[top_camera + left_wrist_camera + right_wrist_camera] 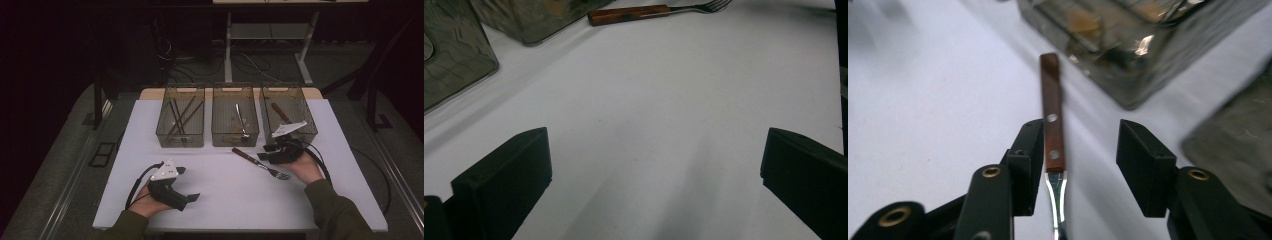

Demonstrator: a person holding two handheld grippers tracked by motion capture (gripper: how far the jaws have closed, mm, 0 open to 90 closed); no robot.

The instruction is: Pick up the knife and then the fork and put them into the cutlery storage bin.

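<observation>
On the white table [225, 195] a wooden-handled fork [260, 163] lies flat, slanted, its brown handle pointing toward the middle one of three clear bins and its tines toward the person's right hand. The right gripper [1080, 150] sits low over it with the handle between its jaws: the left pad looks to be right against the wood, the other pad stands off with a clear gap, so nothing is pinched (the jaws are partway spread). The middle bin [235, 122] holds a piece of metal cutlery, the left bin [180, 120] several dark sticks, the right bin [288, 112] a brown-handled piece. The left gripper [189, 183] rests near the table's front edge, jaws spread wide over bare tabletop, well apart from the fork.
</observation>
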